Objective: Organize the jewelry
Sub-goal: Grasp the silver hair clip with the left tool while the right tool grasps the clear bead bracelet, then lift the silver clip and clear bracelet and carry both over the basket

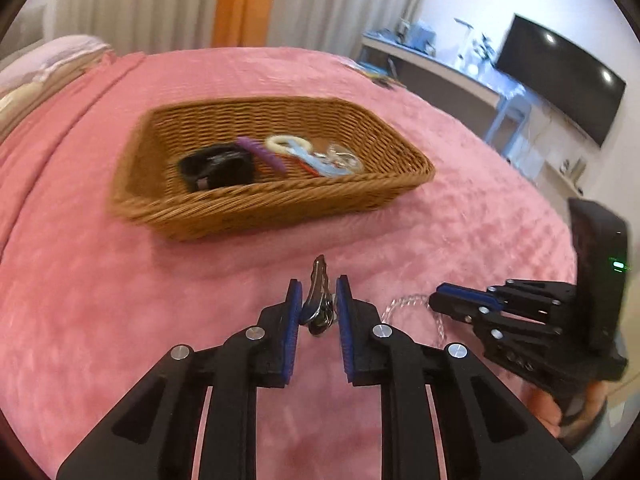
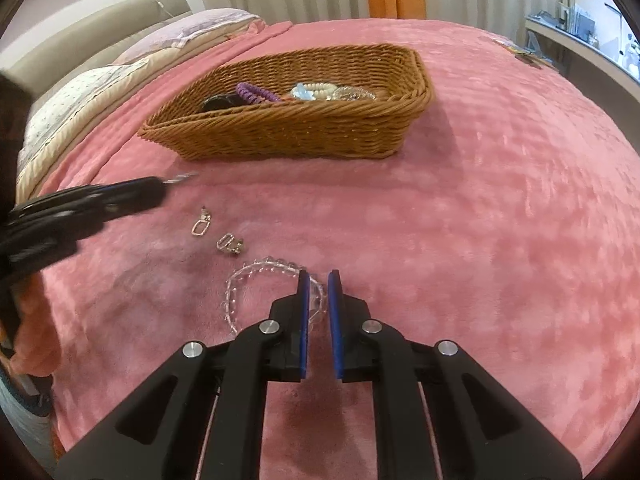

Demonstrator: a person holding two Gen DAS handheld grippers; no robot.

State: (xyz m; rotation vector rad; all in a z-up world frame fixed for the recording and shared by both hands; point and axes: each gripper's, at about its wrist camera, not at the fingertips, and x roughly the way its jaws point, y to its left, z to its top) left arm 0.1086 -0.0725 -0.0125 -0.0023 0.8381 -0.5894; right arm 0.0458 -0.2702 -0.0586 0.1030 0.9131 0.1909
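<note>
My left gripper (image 1: pixel 318 286) is shut on a silver hair clip (image 1: pixel 318 300) and holds it above the pink blanket, in front of the wicker basket (image 1: pixel 224 208). The basket holds a black item (image 1: pixel 218 166), a purple hair tie (image 1: pixel 260 154), a cream ring (image 1: pixel 286 144) and shiny pieces. My right gripper (image 2: pixel 318 276) stands low over a clear beaded bracelet (image 2: pixel 244 280) on the blanket, jaws narrowly apart around the bracelet's right side. Two small silver earrings (image 2: pixel 200 226) (image 2: pixel 230 243) lie to its left. The left gripper shows in the right wrist view (image 2: pixel 152 192).
The basket (image 2: pixel 288 128) sits mid-bed on the pink blanket (image 2: pixel 480 220). Pillows (image 2: pixel 80 92) lie at the far left. A desk and a dark screen (image 1: pixel 560 76) stand beyond the bed's right edge. Small items (image 2: pixel 528 56) lie near the bed's far right edge.
</note>
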